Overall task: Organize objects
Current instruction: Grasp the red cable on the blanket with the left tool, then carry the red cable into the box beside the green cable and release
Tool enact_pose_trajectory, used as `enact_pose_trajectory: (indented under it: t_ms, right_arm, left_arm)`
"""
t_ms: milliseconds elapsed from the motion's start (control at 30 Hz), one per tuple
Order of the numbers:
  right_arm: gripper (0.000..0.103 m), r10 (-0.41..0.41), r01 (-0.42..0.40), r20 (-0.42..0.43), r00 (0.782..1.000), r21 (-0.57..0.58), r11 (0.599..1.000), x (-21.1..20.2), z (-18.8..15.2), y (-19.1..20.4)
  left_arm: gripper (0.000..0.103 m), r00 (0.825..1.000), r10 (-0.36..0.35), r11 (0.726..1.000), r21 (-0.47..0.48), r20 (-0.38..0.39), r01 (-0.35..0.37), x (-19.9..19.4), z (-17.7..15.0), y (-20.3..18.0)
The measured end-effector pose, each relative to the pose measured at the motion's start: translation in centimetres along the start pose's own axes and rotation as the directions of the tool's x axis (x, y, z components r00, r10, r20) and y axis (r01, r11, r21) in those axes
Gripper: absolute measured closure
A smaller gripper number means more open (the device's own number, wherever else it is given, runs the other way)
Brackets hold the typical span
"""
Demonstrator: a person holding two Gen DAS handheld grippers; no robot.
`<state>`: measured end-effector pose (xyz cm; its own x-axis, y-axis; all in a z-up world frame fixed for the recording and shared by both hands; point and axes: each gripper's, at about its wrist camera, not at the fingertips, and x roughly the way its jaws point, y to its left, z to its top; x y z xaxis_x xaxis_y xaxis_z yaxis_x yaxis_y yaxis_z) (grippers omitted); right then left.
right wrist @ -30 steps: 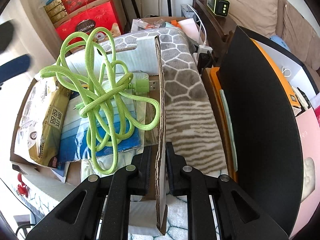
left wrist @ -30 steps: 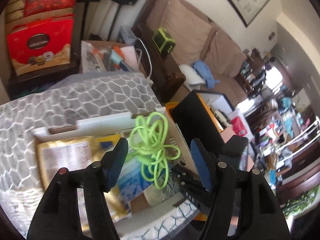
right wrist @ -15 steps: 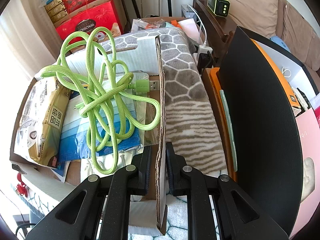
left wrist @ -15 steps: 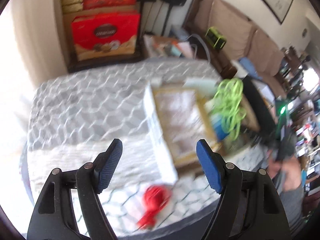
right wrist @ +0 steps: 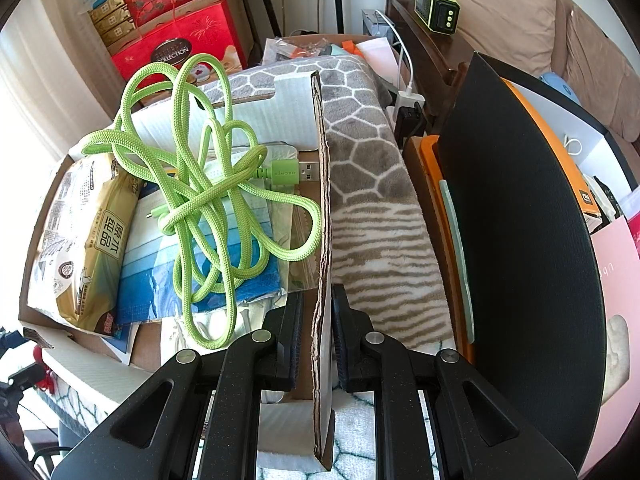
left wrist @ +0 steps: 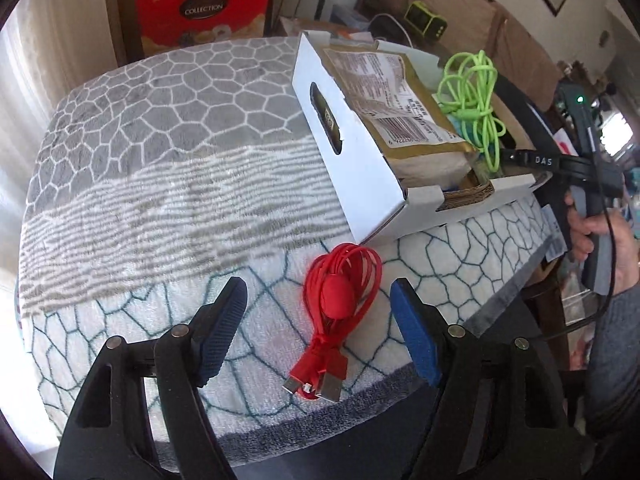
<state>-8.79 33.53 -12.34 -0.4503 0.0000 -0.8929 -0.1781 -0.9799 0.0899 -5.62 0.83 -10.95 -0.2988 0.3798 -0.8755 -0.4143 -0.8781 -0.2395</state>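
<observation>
A coiled red cable (left wrist: 340,300) lies on the patterned blanket (left wrist: 160,160) near its front edge. My left gripper (left wrist: 318,330) hovers over it, jaws closing, with the cable between the pads but untouched. Behind stands a white cardboard box (left wrist: 360,168) holding a gold packet (left wrist: 392,108) and a green cable (left wrist: 476,96). In the right wrist view, my right gripper (right wrist: 316,340) is shut on the box's cardboard side wall (right wrist: 322,200). The green cable (right wrist: 208,200) rests on blue masks (right wrist: 152,264) beside the gold packet (right wrist: 88,240).
A black board (right wrist: 520,240) and an orange tray (right wrist: 432,168) stand right of the box. Red gift boxes (left wrist: 200,12) are stacked behind the table. A sofa (right wrist: 500,12) lies at the back. A person's hand (left wrist: 600,232) holds the right gripper's handle.
My left gripper has swung away from the box and down toward the blanket's front edge, and the red cable now sits between its fingers. The right gripper has kept its hold on the box wall.
</observation>
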Motion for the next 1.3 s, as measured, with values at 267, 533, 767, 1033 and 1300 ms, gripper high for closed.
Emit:
enact_pose_trajectory:
  t_ms: [267,533,767,1033,1300]
  right_arm:
    - [0.089,0.000,0.000,0.000,1.000,-0.001,1.000,0.0,0.0,0.0]
    - [0.089,0.000,0.000,0.000,1.000,0.000,1.000,0.0,0.0,0.0]
    - [0.088,-0.002,0.002,0.000,1.000,-0.002,1.000,0.0,0.1,0.1]
    - [0.088,-0.004,0.004,0.000,1.000,-0.002,1.000,-0.1,0.1,0.2]
    - [0.088,-0.003,0.003,0.000,1.000,-0.001,1.000,-0.1,0.1,0.2]
  left_arm:
    - [0.064,1.000,-0.025,0.999,-0.022,0.009,0.025,0.8,-0.1,0.0]
    - [0.081,1.000,-0.002,1.000,0.003,0.012,0.002,0.8,-0.3,-1.3]
    - [0.082,0.984,-0.134,0.986,-0.080,0.121,0.144,-3.3,0.8,-0.5]
    - [0.081,0.960,-0.200,0.978,-0.020,0.196,0.208,-5.7,4.8,-4.2]
    - [0.081,0.960,-0.219,0.976,0.016,0.173,0.219,-1.8,9.7,-9.0]
